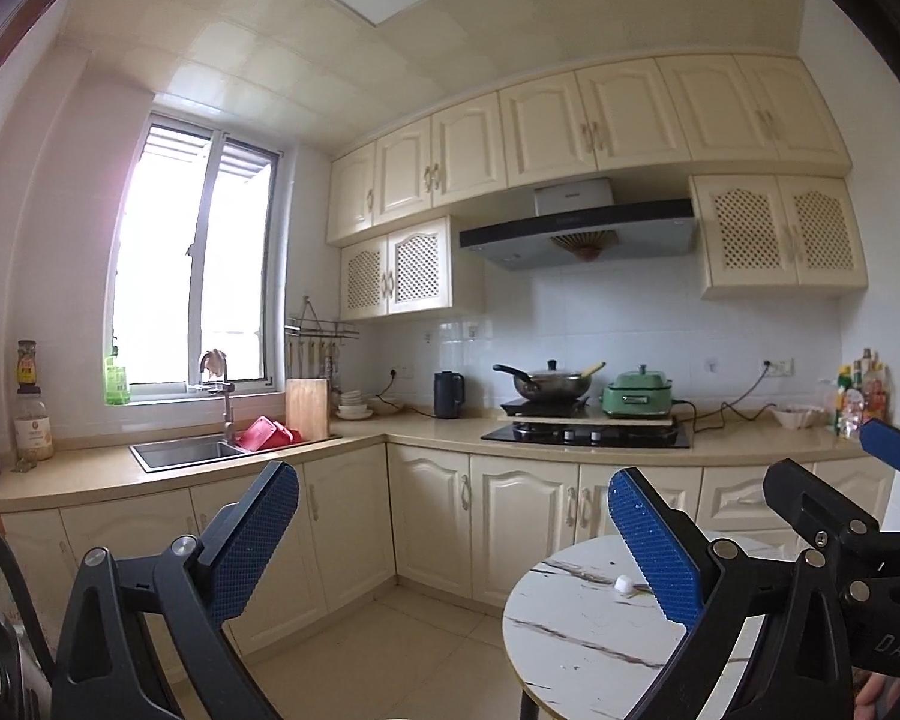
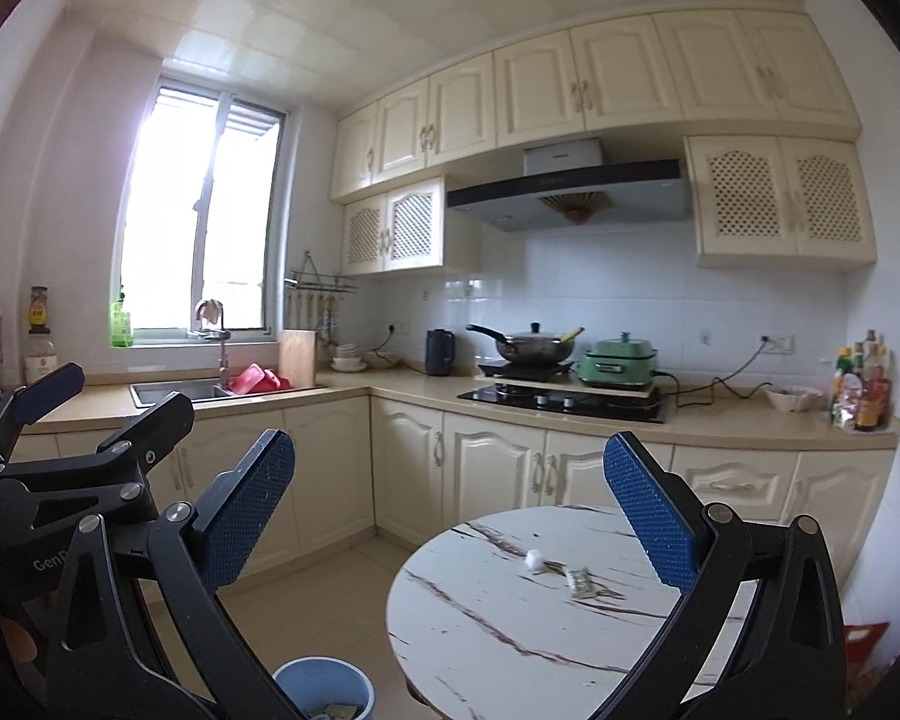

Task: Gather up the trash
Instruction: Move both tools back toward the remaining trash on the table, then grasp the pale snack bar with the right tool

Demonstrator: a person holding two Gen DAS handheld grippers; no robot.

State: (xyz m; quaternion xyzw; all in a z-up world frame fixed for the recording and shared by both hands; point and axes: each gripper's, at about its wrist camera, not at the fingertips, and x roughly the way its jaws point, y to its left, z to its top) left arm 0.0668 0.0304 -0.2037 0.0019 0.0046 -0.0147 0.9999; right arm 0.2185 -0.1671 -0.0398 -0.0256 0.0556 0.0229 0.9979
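Observation:
A small white crumpled wad (image 2: 534, 560) and a flat pale wrapper (image 2: 582, 581) lie on a round white marble-patterned table (image 2: 498, 618). The wad (image 1: 623, 585) also shows in the left wrist view, beside the right blue pad. A blue bin (image 2: 324, 690) with some scraps inside stands on the floor left of the table. My left gripper (image 1: 456, 540) is open, held level, with nothing between its pads. My right gripper (image 2: 450, 513) is also open and empty, above the table's near side. Each gripper appears at the edge of the other's view.
Cream base cabinets (image 2: 486, 468) run in an L behind the table. The counter holds a sink (image 1: 186, 453), a black kettle (image 1: 448, 394), a wok on the hob (image 1: 549, 387), a green cooker (image 1: 639, 399) and bottles (image 2: 861, 387). Tiled floor lies left of the table.

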